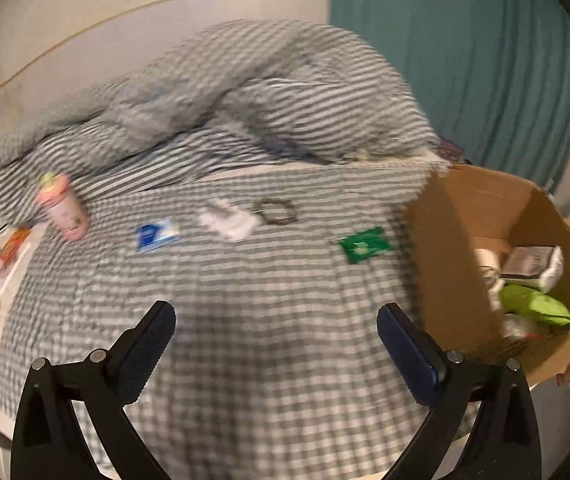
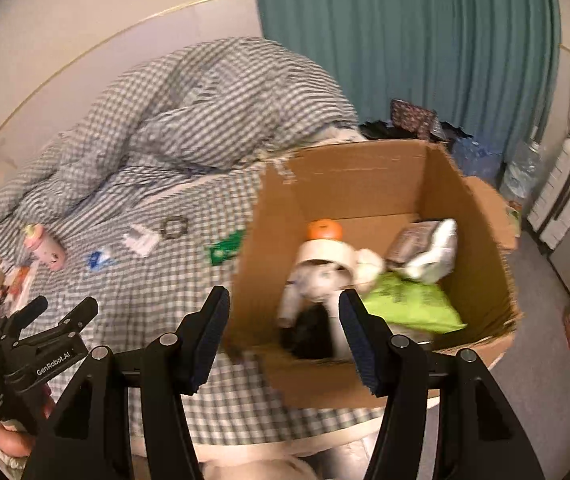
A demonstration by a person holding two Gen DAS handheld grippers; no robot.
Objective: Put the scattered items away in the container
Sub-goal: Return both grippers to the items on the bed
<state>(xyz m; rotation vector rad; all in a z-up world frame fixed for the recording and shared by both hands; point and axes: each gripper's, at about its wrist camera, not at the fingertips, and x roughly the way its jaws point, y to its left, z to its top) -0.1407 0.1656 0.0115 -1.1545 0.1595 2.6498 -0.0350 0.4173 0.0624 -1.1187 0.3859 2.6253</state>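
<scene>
Both tongs, left tongs and right tongs, are hanging released and empty. A pink bottle is lying on the bed, well apart from the cardboard box; probably light, rigid, slippery, best gripped mid-body.

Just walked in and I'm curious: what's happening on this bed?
Someone is tidying loose items into the cardboard box. Both claws, left and right, are open and empty. The right one hangs over the box. A pink bottle, blue packet and green packet lie on the checked bedspread.
</scene>
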